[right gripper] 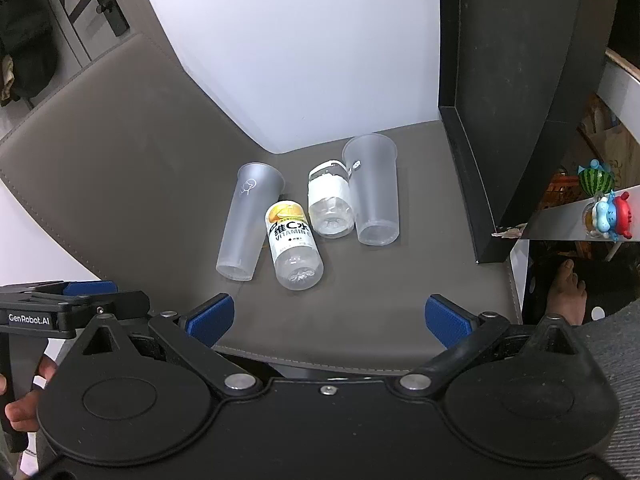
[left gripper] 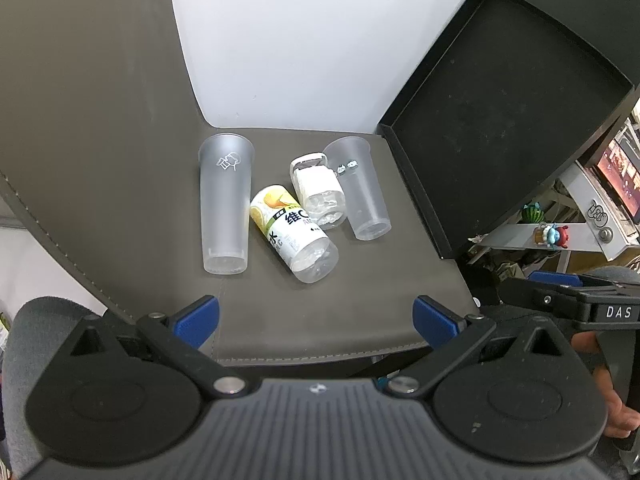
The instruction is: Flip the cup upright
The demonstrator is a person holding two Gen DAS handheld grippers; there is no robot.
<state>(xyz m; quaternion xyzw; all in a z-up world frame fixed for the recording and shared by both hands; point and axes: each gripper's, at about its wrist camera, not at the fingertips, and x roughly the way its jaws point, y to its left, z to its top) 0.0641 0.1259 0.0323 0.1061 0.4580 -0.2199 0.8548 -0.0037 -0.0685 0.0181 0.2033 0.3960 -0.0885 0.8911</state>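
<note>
Two frosted clear plastic cups lie on their sides on the grey mat, bases toward me. The tall cup with a white logo (left gripper: pixel 225 204) (right gripper: pixel 248 222) lies at the left. The shorter cup (left gripper: pixel 358 188) (right gripper: pixel 374 190) lies at the right. My left gripper (left gripper: pixel 316 322) is open and empty, near the mat's front edge, well short of the cups. My right gripper (right gripper: pixel 330 318) is open and empty, also near the front edge. Each gripper shows at the side of the other's view.
Two clear bottles lie between the cups: one with a yellow label (left gripper: pixel 294 234) (right gripper: pixel 292 242), one with a white label (left gripper: pixel 318 192) (right gripper: pixel 330 202). A black tray (left gripper: pixel 500 120) (right gripper: pixel 516 100) leans at the right. A white wall stands behind.
</note>
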